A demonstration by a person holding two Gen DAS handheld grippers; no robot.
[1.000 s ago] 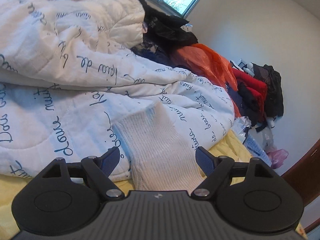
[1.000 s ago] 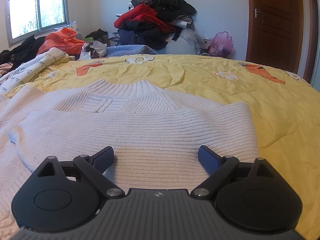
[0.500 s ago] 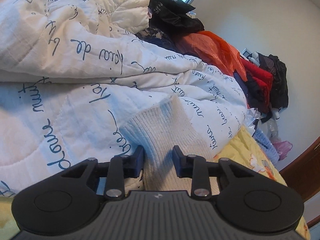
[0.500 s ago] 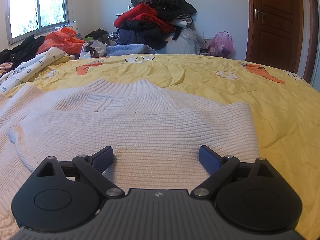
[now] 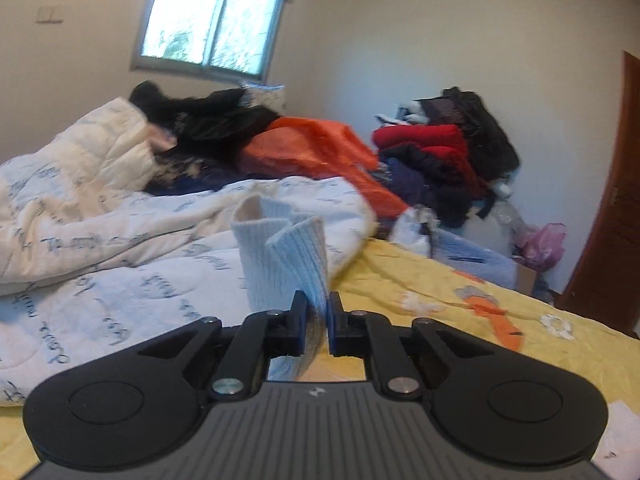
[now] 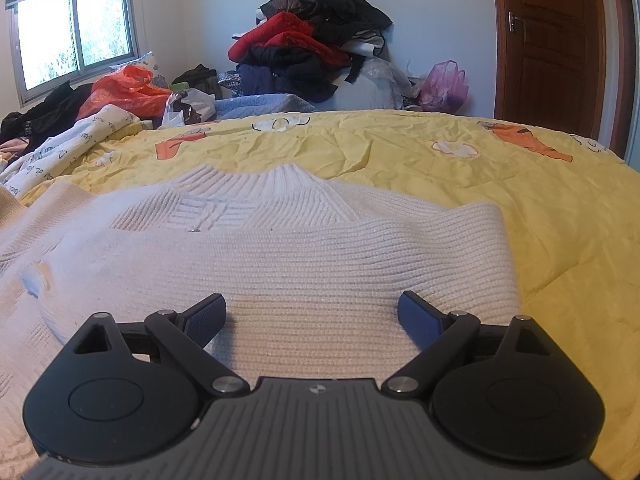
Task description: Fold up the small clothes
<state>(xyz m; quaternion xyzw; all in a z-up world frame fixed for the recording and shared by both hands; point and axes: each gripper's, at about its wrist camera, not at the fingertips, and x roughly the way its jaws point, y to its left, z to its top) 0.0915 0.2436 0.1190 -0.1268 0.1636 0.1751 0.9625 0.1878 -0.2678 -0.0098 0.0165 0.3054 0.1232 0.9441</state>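
on the yellow bed the white sweater lies with one part already folded over. my left claw is clenched on its lifted sleeve; my right claw waits released above it. more folds are left, i think.

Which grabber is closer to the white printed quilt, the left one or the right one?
Left. The left gripper, shut on the sweater sleeve, is right beside the quilt. The right gripper hovers open over the sweater body, with the quilt far off.
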